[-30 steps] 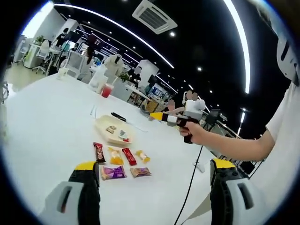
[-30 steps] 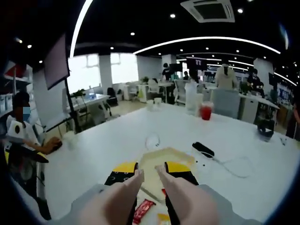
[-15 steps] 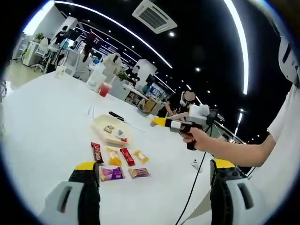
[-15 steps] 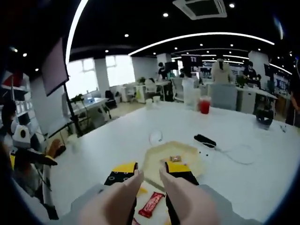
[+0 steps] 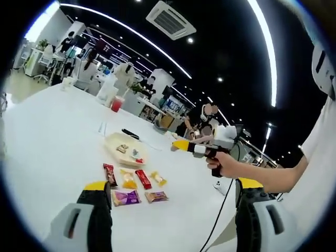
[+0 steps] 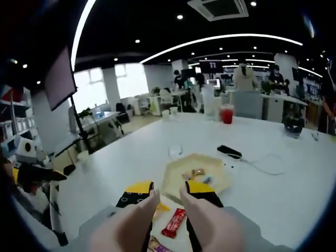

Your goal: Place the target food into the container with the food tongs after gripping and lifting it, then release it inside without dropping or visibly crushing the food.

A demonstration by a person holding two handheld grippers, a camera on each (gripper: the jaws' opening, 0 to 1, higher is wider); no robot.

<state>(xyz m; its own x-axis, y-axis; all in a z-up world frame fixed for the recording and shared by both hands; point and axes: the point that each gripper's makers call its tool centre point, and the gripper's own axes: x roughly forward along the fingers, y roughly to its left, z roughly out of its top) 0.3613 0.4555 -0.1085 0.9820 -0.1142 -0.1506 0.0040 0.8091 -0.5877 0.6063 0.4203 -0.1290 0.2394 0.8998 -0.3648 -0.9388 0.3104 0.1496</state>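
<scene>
Your left gripper (image 5: pixel 170 210) rides with its jaws spread wide and empty above the white table (image 5: pixel 47 142), with the wrapped snacks (image 5: pixel 135 184) lying just ahead between them. Your right gripper (image 6: pixel 167 195) holds the pale food tongs (image 6: pixel 157 220), their arms apart with nothing between the tips. Beyond them sits the red snack bar (image 6: pixel 174 230), then the beige container (image 6: pixel 194 176).
</scene>
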